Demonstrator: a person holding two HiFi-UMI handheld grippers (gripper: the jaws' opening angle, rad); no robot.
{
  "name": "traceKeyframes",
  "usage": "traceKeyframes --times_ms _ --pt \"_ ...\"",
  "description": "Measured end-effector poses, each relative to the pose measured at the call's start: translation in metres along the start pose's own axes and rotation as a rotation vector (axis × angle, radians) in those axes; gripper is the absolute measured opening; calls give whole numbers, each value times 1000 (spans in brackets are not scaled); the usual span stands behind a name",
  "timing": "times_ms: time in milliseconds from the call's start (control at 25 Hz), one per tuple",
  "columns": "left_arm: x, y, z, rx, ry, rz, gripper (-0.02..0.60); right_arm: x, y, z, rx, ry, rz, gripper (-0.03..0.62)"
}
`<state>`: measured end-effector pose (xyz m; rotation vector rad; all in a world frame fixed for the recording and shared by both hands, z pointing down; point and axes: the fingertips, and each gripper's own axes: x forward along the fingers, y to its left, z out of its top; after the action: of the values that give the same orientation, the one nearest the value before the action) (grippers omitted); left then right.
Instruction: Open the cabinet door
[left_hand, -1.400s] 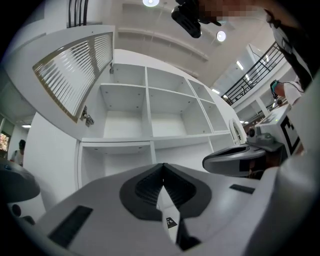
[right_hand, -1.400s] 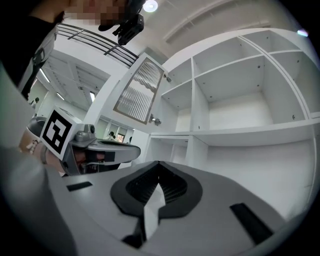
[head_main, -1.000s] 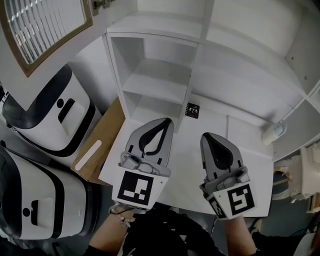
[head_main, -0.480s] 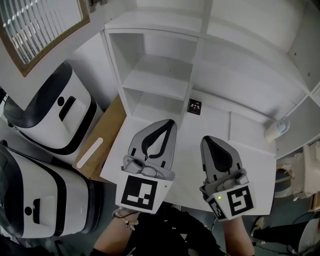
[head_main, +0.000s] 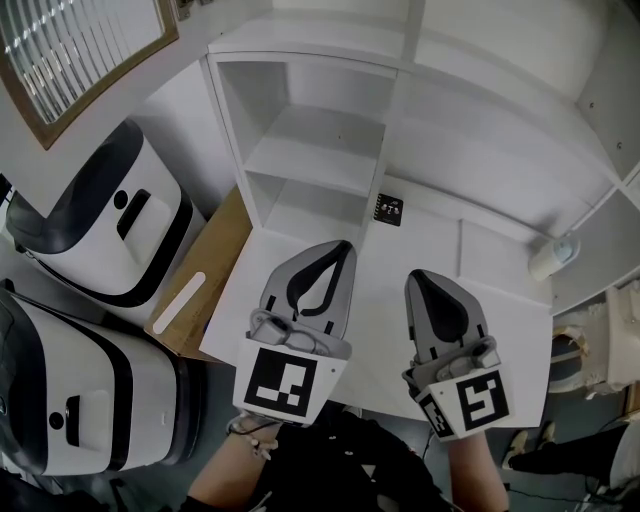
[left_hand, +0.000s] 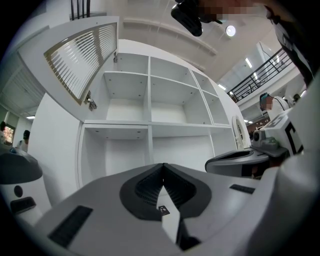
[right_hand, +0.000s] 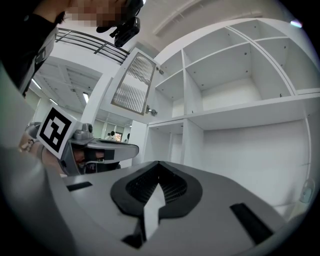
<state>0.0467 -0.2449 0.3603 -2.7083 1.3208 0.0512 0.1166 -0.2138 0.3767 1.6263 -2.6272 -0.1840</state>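
The white cabinet (head_main: 320, 150) stands ahead with bare open compartments. Its slatted door in a wooden frame (head_main: 80, 50) is swung wide open at the upper left; it also shows in the left gripper view (left_hand: 82, 60) and the right gripper view (right_hand: 132, 85). My left gripper (head_main: 340, 245) points level at the lower compartments, jaws shut with nothing between them (left_hand: 163, 165). Beside it, my right gripper (head_main: 415, 275) is shut and empty as well (right_hand: 158, 163). Neither gripper touches the cabinet or the door.
Two white-and-black machines (head_main: 110, 215) (head_main: 70, 400) stand at the left, with a brown board (head_main: 205, 270) beside the cabinet's foot. A small black tag (head_main: 389, 209) sits on the cabinet. A pale rounded object (head_main: 553, 256) is fixed at the right.
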Motion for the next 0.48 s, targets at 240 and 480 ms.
traceKeyframes --times_ms 240,480 --pt "-1 -1 -2 4 5 -5 -2 0 1 -1 1 5 2 -1" --pt "-3 -2 -4 -2 12 -3 -2 2 3 -2 -1 9 11 -2"
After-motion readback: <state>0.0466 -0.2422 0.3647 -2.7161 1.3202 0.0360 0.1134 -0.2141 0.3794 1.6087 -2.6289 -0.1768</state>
